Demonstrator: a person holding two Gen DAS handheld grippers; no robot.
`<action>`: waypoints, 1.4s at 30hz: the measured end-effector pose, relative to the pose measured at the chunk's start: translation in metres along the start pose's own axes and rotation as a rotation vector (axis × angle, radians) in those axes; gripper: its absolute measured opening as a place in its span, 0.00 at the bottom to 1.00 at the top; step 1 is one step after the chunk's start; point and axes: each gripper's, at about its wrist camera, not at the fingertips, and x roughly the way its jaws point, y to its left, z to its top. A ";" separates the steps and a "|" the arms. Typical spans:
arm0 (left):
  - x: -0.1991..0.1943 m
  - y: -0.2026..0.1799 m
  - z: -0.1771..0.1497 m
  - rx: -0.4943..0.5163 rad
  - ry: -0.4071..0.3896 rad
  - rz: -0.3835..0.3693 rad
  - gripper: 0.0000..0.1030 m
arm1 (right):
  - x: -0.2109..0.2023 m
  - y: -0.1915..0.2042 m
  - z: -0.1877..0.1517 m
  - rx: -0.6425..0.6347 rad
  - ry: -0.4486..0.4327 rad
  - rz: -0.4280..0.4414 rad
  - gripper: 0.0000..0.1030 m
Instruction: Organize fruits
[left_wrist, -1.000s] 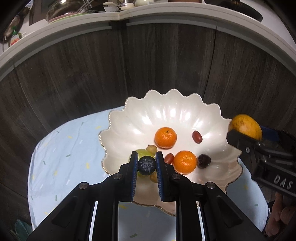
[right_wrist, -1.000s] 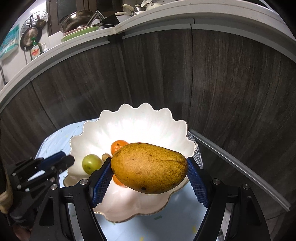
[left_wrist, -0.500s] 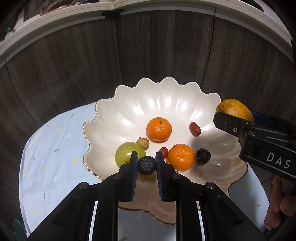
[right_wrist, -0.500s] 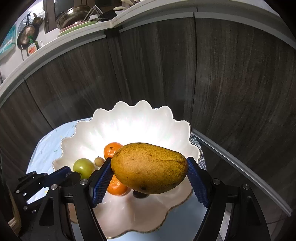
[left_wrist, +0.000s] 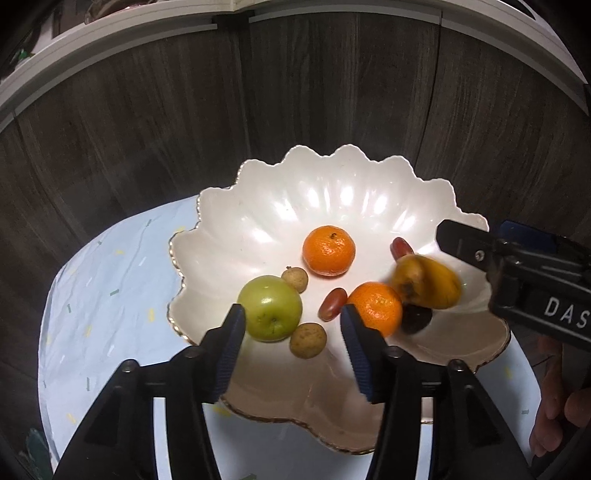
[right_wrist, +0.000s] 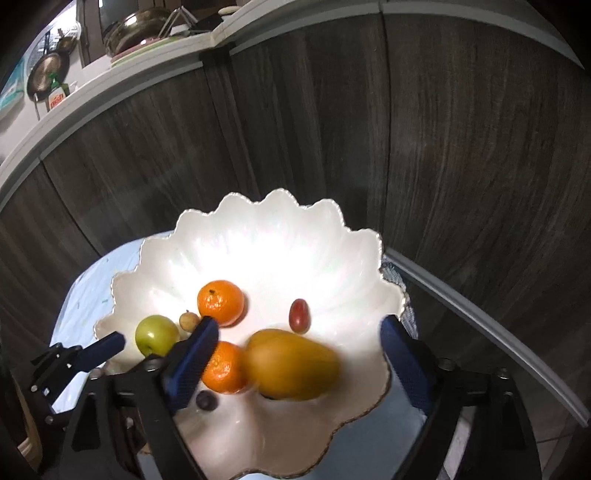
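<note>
Left claw (left_wrist: 291, 334) now stands wide and empty over the near side of the scalloped bowl (left_wrist: 258, 177), the small dark berry it pinched a second ago gone from between its blades and likely the dark round thing (right_wrist: 205, 400) by the near orange (left_wrist: 375, 308). Right claw (right_wrist: 297, 354) has also sprung wide, and the mango (right_wrist: 291, 363), blurred, lies right of that orange, so both drops look done. Green apple (left_wrist: 269, 308) sits close to the bowl's left rim; the far half of the bowl is bare, leaving room to lift straight back.
</note>
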 end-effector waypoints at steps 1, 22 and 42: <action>-0.002 0.000 0.000 0.000 -0.004 0.004 0.56 | -0.002 0.000 0.000 0.001 -0.003 0.000 0.90; -0.063 0.018 -0.005 -0.016 -0.071 0.071 0.80 | -0.061 0.021 -0.015 0.003 -0.063 -0.042 0.95; -0.143 0.033 -0.042 -0.038 -0.100 0.122 0.91 | -0.139 0.050 -0.043 -0.041 -0.135 -0.048 0.97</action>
